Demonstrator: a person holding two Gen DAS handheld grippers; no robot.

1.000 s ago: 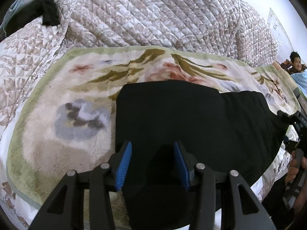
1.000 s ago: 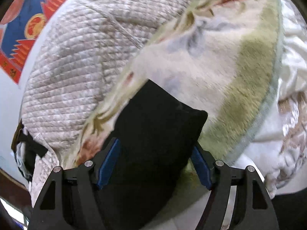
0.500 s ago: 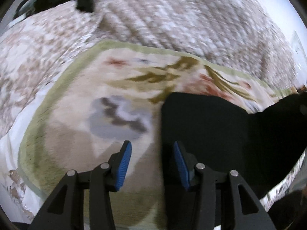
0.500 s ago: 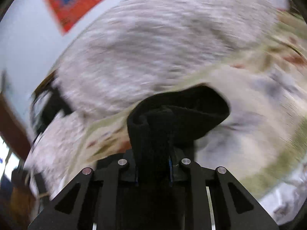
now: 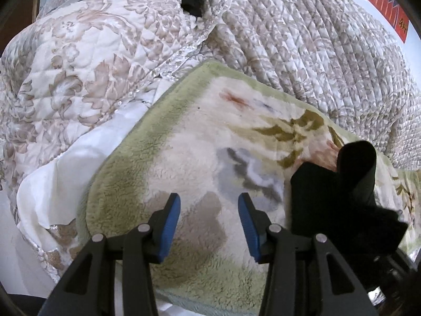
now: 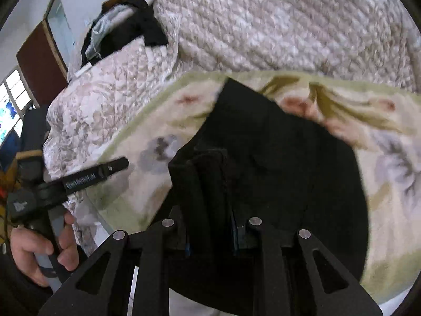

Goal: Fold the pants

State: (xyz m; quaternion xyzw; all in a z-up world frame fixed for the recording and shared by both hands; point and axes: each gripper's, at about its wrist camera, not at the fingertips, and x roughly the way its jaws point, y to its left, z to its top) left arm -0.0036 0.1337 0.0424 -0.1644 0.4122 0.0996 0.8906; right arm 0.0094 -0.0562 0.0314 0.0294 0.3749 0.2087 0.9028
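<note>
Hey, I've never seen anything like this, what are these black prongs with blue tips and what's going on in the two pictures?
These are two hand-held grippers, each with a fisheye camera looking along its jaws. A person holds one in each hand; no robot is there. One picture comes from the left gripper: its blue-padded jaws stand open and empty over a floral fleece blanket on a quilted bed. The other comes from the right gripper: its jaws have just closed and now pinch a bunched fold of the black pants. At that picture's left edge the person's left hand grips the other tool's handle.
</note>
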